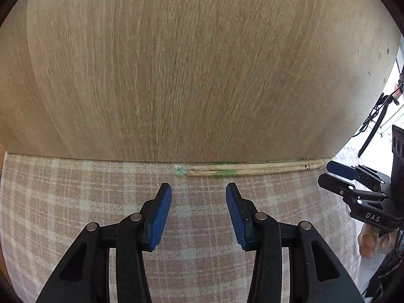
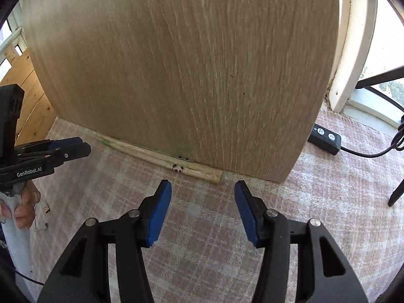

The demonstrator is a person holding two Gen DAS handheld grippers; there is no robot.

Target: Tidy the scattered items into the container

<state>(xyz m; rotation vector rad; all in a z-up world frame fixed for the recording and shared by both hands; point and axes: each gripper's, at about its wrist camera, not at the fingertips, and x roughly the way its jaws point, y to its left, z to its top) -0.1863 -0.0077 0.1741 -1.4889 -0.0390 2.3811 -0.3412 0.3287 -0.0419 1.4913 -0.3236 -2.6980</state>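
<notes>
Two chopsticks (image 1: 255, 169) (panda-printed) lie against the wooden panel (image 1: 189, 75).

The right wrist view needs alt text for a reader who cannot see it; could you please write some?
Open blue-padded tongs hover empty over a pink plaid cloth, pointing at wrapped panda-print chopsticks lying against a wooden panel. The other tongs enter from the left.
</notes>
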